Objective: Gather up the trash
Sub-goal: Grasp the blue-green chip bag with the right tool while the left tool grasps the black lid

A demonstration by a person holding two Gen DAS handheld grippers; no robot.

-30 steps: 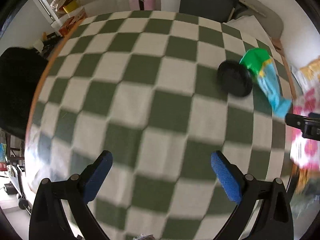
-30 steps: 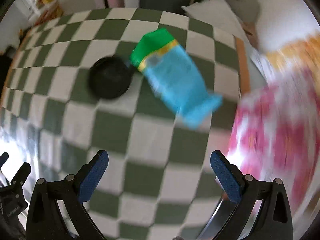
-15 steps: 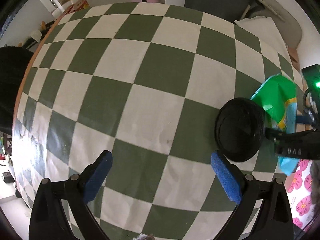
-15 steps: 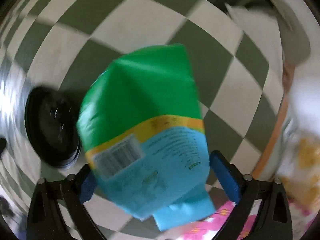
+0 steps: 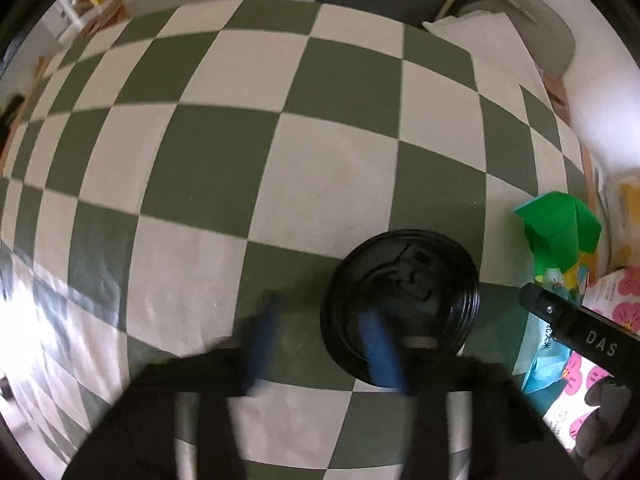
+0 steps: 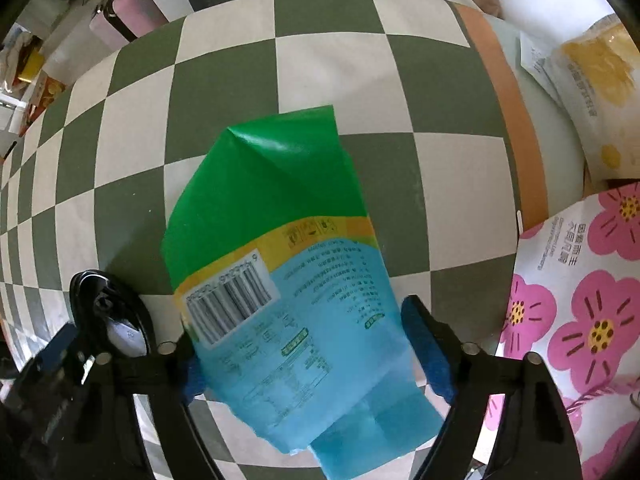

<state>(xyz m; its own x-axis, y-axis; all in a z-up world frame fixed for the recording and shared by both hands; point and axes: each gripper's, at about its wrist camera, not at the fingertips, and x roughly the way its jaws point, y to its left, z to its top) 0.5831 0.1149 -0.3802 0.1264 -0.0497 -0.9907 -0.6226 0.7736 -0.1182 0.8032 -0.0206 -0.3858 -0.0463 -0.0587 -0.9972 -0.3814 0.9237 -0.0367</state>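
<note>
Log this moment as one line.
left tool: closing on black lid | right tool: open around snack bag | both on checkered cloth

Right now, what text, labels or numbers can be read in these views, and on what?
"DAS": on the black body of the right gripper.
"6": beside the barcode on the green and blue wrapper; its other print is too small and upside down.
Flowered bag: sideways print, unreadable.
Yellow packet: blurred.

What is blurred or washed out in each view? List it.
Left wrist view: the left gripper is smeared by motion, glare bleaches the tablecloth at lower left, and the black lid stays sharp. Right wrist view: the green-and-blue wrapper is crisp; fisheye bends the checks.
</note>
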